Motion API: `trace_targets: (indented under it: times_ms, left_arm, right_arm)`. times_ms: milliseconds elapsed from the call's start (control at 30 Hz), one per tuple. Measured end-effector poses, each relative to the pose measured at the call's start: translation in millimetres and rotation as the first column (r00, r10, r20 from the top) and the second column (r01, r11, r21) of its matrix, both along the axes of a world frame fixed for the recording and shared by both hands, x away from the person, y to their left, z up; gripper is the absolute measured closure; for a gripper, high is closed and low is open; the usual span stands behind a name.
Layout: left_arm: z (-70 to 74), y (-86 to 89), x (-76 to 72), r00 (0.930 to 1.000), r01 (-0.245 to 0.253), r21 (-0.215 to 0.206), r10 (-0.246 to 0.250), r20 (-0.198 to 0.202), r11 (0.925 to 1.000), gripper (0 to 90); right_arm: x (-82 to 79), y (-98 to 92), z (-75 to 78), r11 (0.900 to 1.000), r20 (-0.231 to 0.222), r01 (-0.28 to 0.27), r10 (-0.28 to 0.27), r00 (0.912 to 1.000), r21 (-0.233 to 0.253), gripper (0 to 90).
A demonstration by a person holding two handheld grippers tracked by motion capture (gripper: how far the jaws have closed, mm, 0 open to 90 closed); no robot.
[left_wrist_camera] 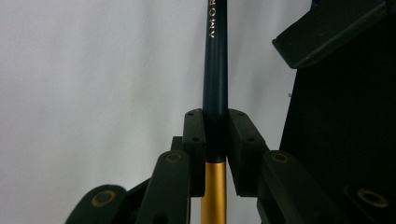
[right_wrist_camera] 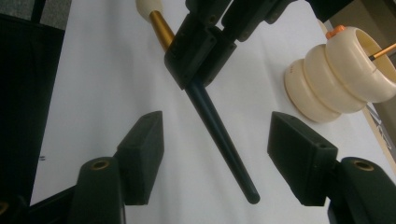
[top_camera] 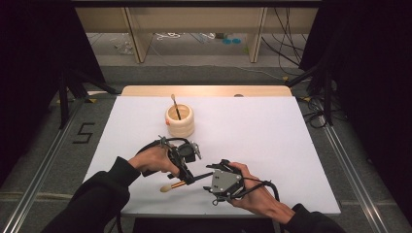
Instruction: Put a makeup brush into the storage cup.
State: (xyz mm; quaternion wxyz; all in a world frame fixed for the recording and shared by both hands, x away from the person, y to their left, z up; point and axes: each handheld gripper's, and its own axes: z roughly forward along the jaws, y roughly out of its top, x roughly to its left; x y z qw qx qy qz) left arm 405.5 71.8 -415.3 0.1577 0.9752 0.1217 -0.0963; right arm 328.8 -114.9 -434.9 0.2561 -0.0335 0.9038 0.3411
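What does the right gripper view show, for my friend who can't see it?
A dark makeup brush slants between the right gripper's open fingers, held higher up by the left gripper. A cream ribbed pot stands at right on the white table.

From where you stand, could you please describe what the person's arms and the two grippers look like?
Both forearms wear black long sleeves. The left gripper and the right gripper are black, two-jawed, with brass-coloured pivot rings and flat rectangular pads. A grey three-cornered plate tops the right one, and a black cable trails from it.

A white table point(top_camera: 272, 145) carries a cream ribbed holder point(top_camera: 180, 121) (one brush point(top_camera: 175, 108) standing inside it)
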Motion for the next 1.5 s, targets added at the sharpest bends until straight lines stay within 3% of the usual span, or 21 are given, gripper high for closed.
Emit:
trace_targets:
  times_ms: [133, 167, 200, 300, 367, 400, 433, 467, 500, 567, 600, 667, 733, 767, 933, 967, 1000, 1067, 1100, 1200, 1500]
  left_arm:
    - [0.1, -3.2, -0.1, 1.0, 0.003, 0.002, -0.003, -0.009, 1.0, 78.1]
    - [0.0, -4.1, -0.8, 0.9999, -0.001, 0.004, 0.001, -0.014, 1.0, 78.1]
    - [-0.2, -4.8, -0.5, 0.9999, 0.009, 0.009, -0.009, -0.01, 0.9999, 78.1]
    - [-0.3, -6.3, -1.0, 0.9998, 0.002, 0.01, -0.002, -0.017, 0.9999, 78.1]
    - [-0.3, -6.7, -0.5, 0.9998, 0.007, 0.008, -0.007, -0.017, 0.9999, 78.1]
    - [-0.2, -6.8, -0.8, 0.9997, 0.009, 0.011, -0.008, -0.022, 0.9999, 78.1]
    - [-0.2, -6.8, -0.9, 0.9997, 0.008, 0.011, -0.008, -0.022, 0.9999, 78.1]
    - [-0.1, -6.8, -1.1, 0.9997, 0.004, 0.011, -0.004, -0.023, 0.9999, 78.1]
    - [0.1, -6.7, -1.6, 0.9996, 0.001, 0.014, 0.0, -0.029, 0.9999, 78.1]
    - [0.1, -6.8, -1.0, 0.9996, 0.005, 0.017, -0.005, -0.028, 0.9998, 78.1]
    - [0.2, -7.1, -1.0, 0.9995, 0.004, 0.02, -0.004, -0.032, 0.9998, 78.0]
    - [0.8, -8.1, -0.5, 0.9995, 0.009, 0.031, -0.009, -0.029, 0.9995, 78.1]
    - [2.0, -9.8, -0.2, 0.9995, 0.012, 0.038, -0.011, -0.029, 0.9992, 78.1]
    - [2.0, -10.3, -0.8, 0.9996, 0.005, 0.035, -0.004, -0.029, 0.9994, 78.1]
    - [2.9, -13.0, -0.5, 0.9994, 0.011, 0.032, -0.01, -0.033, 0.9994, 78.0]
    - [3.1, -13.4, -0.6, 0.9994, 0.011, 0.031, -0.01, -0.033, 0.9994, 78.0]
    - [3.3, -13.5, -0.6, 0.9993, 0.012, 0.032, -0.011, -0.035, 0.9994, 78.1]
    - [3.7, -13.9, -0.9, 0.9992, 0.01, 0.032, -0.009, -0.04, 0.9994, 78.0]
    - [3.1, -14.0, -1.2, 0.9992, 0.009, 0.023, -0.008, -0.039, 0.9997, 78.1]
    - [3.0, -14.5, -0.4, 0.9993, 0.013, 0.022, -0.012, -0.036, 0.9997, 78.1]
    - [4.0, -15.3, -0.3, 0.9993, 0.01, 0.027, -0.009, -0.035, 0.9996, 78.1]
  right_arm:
    - [-1.9, 4.2, -1.7, 0.999, 0.014, -0.031, 0.031, 0.9994, -0.034, 42.7]
    - [0.1, 5.2, -1.4, 0.997, 0.06, -0.053, 0.057, 0.9965, -0.062, 43.7]
    - [-0.3, 5.5, -1.0, 0.994, 0.077, -0.055, 0.062, 0.9951, -0.091, 44.8]
    - [-4.6, 9.5, -4.0, 0.993, 0.082, -0.035, 0.044, 0.9956, -0.11, 48.1]
    - [-1.8, 11.7, -4.2, 0.987, 0.132, -0.073, 0.092, 0.9869, -0.143, 49.4]
    - [-3.1, 13.4, -5.2, 0.988, 0.125, -0.065, 0.083, 0.9886, -0.143, 50.1]
    - [0.0, 14.4, -4.9, 0.98, 0.163, -0.096, 0.125, 0.9787, -0.172, 50.8]
    - [-0.4, 16.2, -5.8, 0.98, 0.16, -0.095, 0.123, 0.9794, -0.173, 51.7]
    - [-3.4, 15.4, -7.3, 0.983, 0.135, -0.058, 0.082, 0.9874, -0.172, 52.6]
    - [-4.5, 16.6, -7.2, 0.982, 0.134, -0.048, 0.073, 0.9883, -0.181, 54.5]
    - [-1.0, 18.2, -6.1, 0.974, 0.164, -0.096, 0.13, 0.9778, -0.204, 55.3]
    - [-5.5, 18.1, -9.0, 0.978, 0.149, -0.042, 0.073, 0.9861, -0.205, 56.6]
    - [-4.9, 19.4, -10.1, 0.971, 0.185, -0.055, 0.099, 0.9776, -0.232, 57.8]
    - [-7.4, 20.2, -10.6, 0.972, 0.183, -0.031, 0.075, 0.9802, -0.231, 58.6]
    - [-11.8, 22.9, -12.1, 0.967, 0.192, -0.015, 0.066, 0.9791, -0.256, 61.2]
    - [-10.3, 23.0, -11.8, 0.962, 0.209, -0.037, 0.096, 0.9731, -0.27, 61.8]
    - [-14.1, 23.4, -12.4, 0.965, 0.194, -0.002, 0.055, 0.9794, -0.263, 62.3]
    - [-8.7, 24.9, -11.0, 0.958, 0.242, -0.071, 0.141, 0.96, -0.278, 63.5]
    - [-9.9, 25.0, -11.2, 0.959, 0.234, -0.059, 0.127, 0.964, -0.276, 64.0]
    - [-8.4, 26.2, -11.9, 0.954, 0.249, -0.084, 0.159, 0.9553, -0.287, 65.2]
    - [-9.7, 26.5, -12.2, 0.95, 0.269, -0.082, 0.167, 0.9485, -0.302, 68.7]
